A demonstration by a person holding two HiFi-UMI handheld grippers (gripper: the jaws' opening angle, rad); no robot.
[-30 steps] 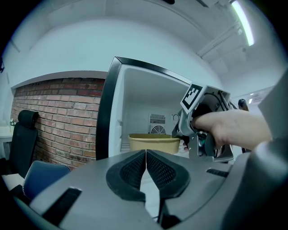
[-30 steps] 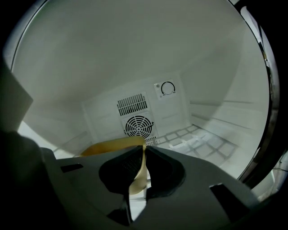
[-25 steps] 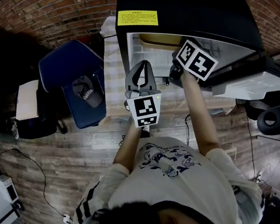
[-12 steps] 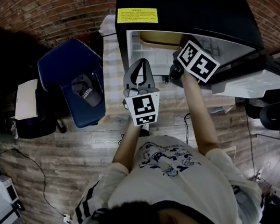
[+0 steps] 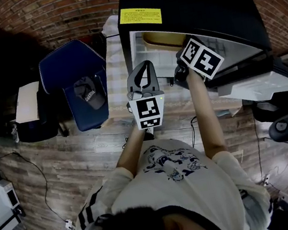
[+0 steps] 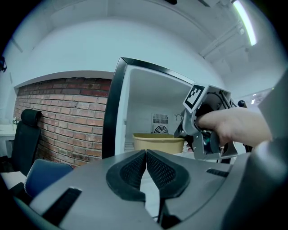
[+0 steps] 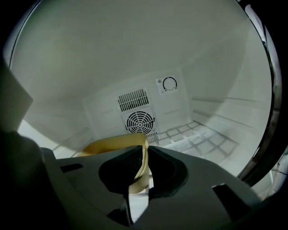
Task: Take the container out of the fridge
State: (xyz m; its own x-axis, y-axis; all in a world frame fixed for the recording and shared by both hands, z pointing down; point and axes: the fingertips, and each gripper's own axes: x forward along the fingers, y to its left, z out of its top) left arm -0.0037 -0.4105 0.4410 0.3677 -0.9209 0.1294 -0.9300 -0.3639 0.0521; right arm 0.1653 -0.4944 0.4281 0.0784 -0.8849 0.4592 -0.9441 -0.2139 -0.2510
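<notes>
Right gripper view is showing the right gripper [image 7: 145,150] reaching inside the fridge [image 7: 90,54]. Its two jaws are pinching the thin wall of the tan container [image 7: 110,144], leaving only a narrow gap (the rim is running up between the pads). The container is sitting on the white wire shelf [image 7: 198,137], toward the shelf's left side. A round fan grille [image 7: 140,121] is showing on the back wall behind it, and a dial [image 7: 170,84] is sitting higher up to the right.

In the left gripper view, the left gripper [image 6: 146,155] is hovering outside the open fridge, its jaws pressing together with nothing between them. Beyond it, a hand [image 6: 234,126] is gripping the right gripper's handle just to the right of the container. A brick wall [image 6: 58,112] is running along the left.

From the head view, the person is standing at the fridge with both arms stretching forward. The left gripper is pointing at the opening's left edge, and the right gripper's marker cube [image 5: 200,59] is sitting at the opening. A yellow sticker [image 5: 140,17] is lying on the black top's front left corner. A blue chair [image 5: 71,63] with a cap [image 5: 87,93] on its seat is standing to the left of the fridge.
</notes>
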